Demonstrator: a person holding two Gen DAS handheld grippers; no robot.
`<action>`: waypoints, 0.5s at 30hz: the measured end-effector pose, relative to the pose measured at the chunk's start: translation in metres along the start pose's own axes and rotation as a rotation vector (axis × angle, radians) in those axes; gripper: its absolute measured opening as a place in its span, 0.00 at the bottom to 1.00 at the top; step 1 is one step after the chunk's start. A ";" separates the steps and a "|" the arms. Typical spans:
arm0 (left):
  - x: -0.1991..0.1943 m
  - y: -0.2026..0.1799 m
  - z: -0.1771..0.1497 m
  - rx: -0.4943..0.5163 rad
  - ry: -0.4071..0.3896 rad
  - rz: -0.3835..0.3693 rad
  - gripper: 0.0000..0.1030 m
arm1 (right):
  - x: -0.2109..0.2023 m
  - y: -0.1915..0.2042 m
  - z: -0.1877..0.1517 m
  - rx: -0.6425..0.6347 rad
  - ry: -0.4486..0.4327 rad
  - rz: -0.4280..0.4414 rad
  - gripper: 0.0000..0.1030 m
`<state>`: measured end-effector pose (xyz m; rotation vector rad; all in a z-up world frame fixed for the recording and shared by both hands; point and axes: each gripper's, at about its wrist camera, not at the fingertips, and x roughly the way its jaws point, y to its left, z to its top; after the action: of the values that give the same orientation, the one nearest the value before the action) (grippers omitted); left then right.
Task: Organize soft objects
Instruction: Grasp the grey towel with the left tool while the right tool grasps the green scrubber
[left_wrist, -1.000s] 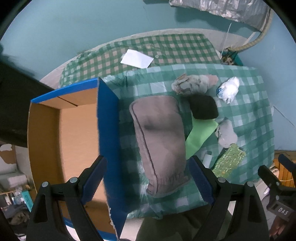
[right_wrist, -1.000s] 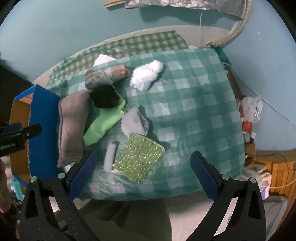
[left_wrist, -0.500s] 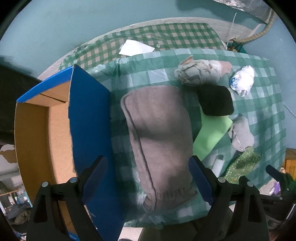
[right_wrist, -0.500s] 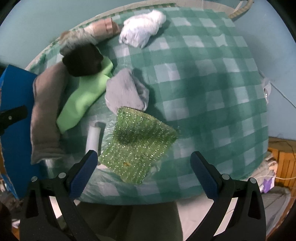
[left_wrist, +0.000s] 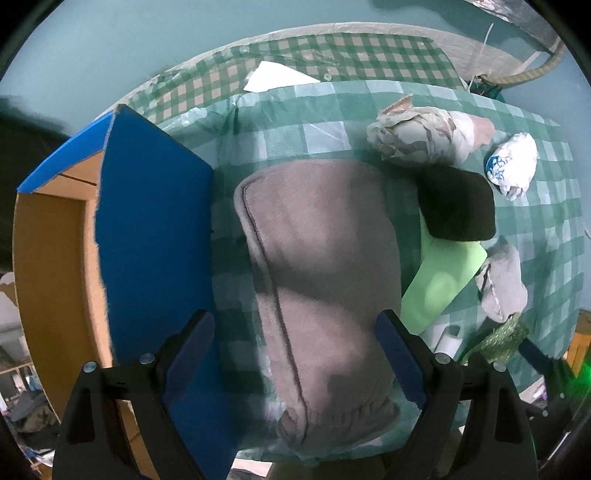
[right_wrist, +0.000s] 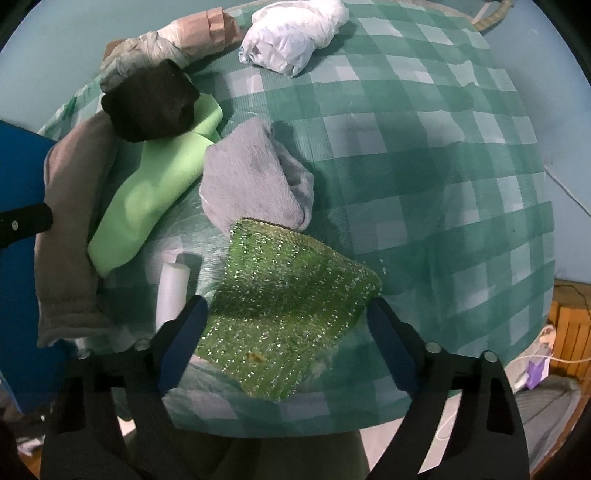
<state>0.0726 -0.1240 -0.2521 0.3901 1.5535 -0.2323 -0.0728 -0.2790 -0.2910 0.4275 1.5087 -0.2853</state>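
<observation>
A folded grey-brown fleece garment (left_wrist: 321, 266) lies on the green checked table. My left gripper (left_wrist: 295, 354) is open, its blue jaws straddling the garment's near end just above it. A glittery green scrub cloth (right_wrist: 284, 299) lies at the table's front edge. My right gripper (right_wrist: 286, 343) is open, its jaws on either side of that cloth. Beyond lie a grey sock (right_wrist: 255, 184), a lime green cloth (right_wrist: 155, 188), a black bundle (right_wrist: 151, 101), a white bundle (right_wrist: 295, 33) and a beige-grey roll (right_wrist: 173, 48).
An open cardboard box with blue outer walls (left_wrist: 151, 236) stands against the table's left edge. A white tube (right_wrist: 171, 291) lies beside the glittery cloth. A white paper (left_wrist: 277, 75) rests on the far checked cloth. The table's front edge is close below both grippers.
Both grippers have come down and forward toward the table. The left now straddles the grey-brown garment, the right straddles the glittery green cloth. Both stay open.
</observation>
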 end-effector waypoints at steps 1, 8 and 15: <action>0.001 0.000 0.001 -0.004 0.003 0.000 0.88 | 0.002 0.000 0.001 0.000 0.003 0.000 0.79; 0.012 -0.012 0.013 0.028 0.023 0.044 0.88 | 0.009 -0.017 0.005 -0.022 0.015 -0.002 0.62; 0.024 -0.010 0.025 -0.002 0.064 0.026 0.88 | 0.007 -0.027 0.015 -0.052 0.017 0.031 0.26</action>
<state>0.0921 -0.1399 -0.2778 0.4200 1.6107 -0.1999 -0.0703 -0.3092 -0.3000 0.4124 1.5219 -0.2187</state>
